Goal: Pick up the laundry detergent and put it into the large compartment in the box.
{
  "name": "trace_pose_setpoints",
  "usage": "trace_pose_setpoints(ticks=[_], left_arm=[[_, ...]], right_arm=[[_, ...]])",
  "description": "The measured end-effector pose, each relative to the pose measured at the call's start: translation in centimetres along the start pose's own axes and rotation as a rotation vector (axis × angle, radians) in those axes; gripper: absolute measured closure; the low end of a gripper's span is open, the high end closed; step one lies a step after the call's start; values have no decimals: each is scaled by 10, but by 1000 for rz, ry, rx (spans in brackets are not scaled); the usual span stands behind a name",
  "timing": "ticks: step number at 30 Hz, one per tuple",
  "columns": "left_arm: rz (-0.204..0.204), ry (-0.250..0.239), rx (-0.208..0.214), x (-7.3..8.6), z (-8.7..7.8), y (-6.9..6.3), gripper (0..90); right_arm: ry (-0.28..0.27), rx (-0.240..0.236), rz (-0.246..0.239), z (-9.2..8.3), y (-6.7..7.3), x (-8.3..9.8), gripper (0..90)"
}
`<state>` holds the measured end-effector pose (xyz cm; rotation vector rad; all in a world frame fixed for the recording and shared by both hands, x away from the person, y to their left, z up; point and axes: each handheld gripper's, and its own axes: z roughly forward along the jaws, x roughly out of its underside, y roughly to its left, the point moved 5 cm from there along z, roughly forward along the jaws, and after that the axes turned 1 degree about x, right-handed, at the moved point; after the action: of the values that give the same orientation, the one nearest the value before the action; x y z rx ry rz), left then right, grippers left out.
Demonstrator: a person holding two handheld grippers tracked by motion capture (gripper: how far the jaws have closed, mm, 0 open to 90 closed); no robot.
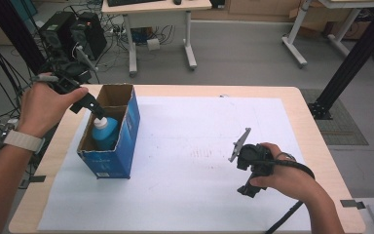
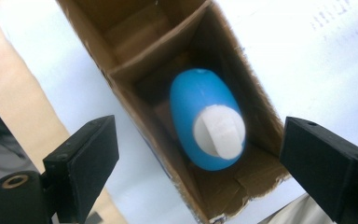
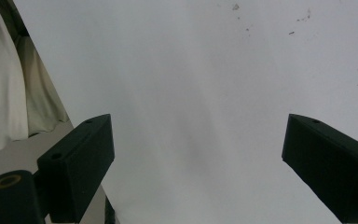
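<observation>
The left tool (image 1: 91, 105) hung over the open top of a cardboard box (image 1: 126, 127) that stood on the white sheet (image 1: 199, 161) covering the desk (image 1: 311, 122). In the left gripper view, this tool (image 2: 200, 154) had its jaws spread wide, and they held nothing. Below and between the jaws stood a blue bottle (image 2: 205, 116) with a white cap (image 2: 219, 129), upright inside the box (image 2: 140, 56). The jaws were above the bottle and did not touch it. A cardboard wall divided the box into two parts; the bottle was in the part directly under the tool, and the other part lay beyond it. In the high view the bottle (image 1: 105, 132) sat just under the tip of the left tool, in the near part of the box.

The right tool (image 1: 250, 187) was held low over the white sheet, well apart from the box, with its jaws pointing toward the person. In the right gripper view its jaws (image 3: 198, 158) were also wide open, with nothing between them. In front of them was the bare white sheet (image 3: 205, 84), and to the left of the jaws was a piece of light cloth (image 3: 9, 93).
</observation>
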<state>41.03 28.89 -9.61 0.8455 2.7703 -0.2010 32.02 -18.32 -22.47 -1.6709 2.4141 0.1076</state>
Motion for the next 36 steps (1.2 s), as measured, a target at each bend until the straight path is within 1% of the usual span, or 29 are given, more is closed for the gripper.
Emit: trace_pose_setpoints(ticks=[1, 3, 4, 5, 7, 9, 10, 11, 12, 13, 14, 16, 18, 21, 23, 25, 27, 28, 29, 31, 33, 35, 36], left_arm=[[14, -7, 2, -1, -2, 0, 94], [61, -11, 20, -5, -9, 1, 58], [91, -15, 26, -7, -11, 2, 53], [108, -16, 29, -9, -13, 2, 52], [143, -12, 19, -14, -16, -1, 49], [174, 10, 23, -21, -17, -2, 49], [182, 15, 26, -24, -18, -2, 49], [204, 31, 36, -29, -19, -3, 45], [211, 37, 38, -31, -19, -3, 49], [217, 38, 36, -34, -19, -4, 48], [235, 54, 32, -38, -19, -6, 44], [253, 57, 21, -41, -19, -8, 50], [281, 59, 10, -44, -20, -10, 52], [339, 76, -23, -50, -19, -16, 62], [382, 88, -38, -54, -18, -21, 75], [417, 94, -52, -57, -18, -25, 90], [463, 98, -51, -61, -18, -28, 89], [483, 97, -40, -64, -17, -30, 90], [490, 103, -35, -65, -17, -31, 89], [526, 117, -26, -70, -14, -35, 88], [567, 127, -30, -74, -11, -40, 84], [593, 128, -24, -77, -9, -44, 81], [614, 127, -25, -79, -8, -46, 78]], right_arm=[[0, 0, 3, 0, 0, 0, 88], [1, 0, 6, 1, 0, 0, 89], [1, 0, 8, 1, 1, 1, 88], [0, 2, 11, 1, 1, 1, 89], [-2, 4, 13, 0, 3, 1, 89], [-4, 7, 16, -2, 4, 2, 89], [-6, 9, 17, -3, 5, 2, 89], [-8, 11, 20, -3, 5, 3, 89], [-8, 11, 21, -4, 5, 3, 89], [-12, 14, 20, -4, 6, 3, 89], [-13, 15, 22, -5, 6, 4, 88], [-13, 14, 24, -5, 6, 4, 88], [-13, 15, 28, -5, 6, 5, 88], [-14, 16, 38, -5, 6, 7, 88], [-16, 15, 40, -4, 6, 8, 88], [-15, 14, 45, -5, 5, 9, 88], [-15, 16, 49, -5, 6, 11, 88], [-17, 17, 54, -6, 6, 12, 88], [-22, 17, 59, -7, 6, 13, 88], [-24, 15, 58, -7, 6, 15, 88], [-23, 15, 62, -6, 7, 16, 88], [-23, 14, 66, -6, 7, 17, 88], [-24, 17, 65, -6, 7, 18, 88]])
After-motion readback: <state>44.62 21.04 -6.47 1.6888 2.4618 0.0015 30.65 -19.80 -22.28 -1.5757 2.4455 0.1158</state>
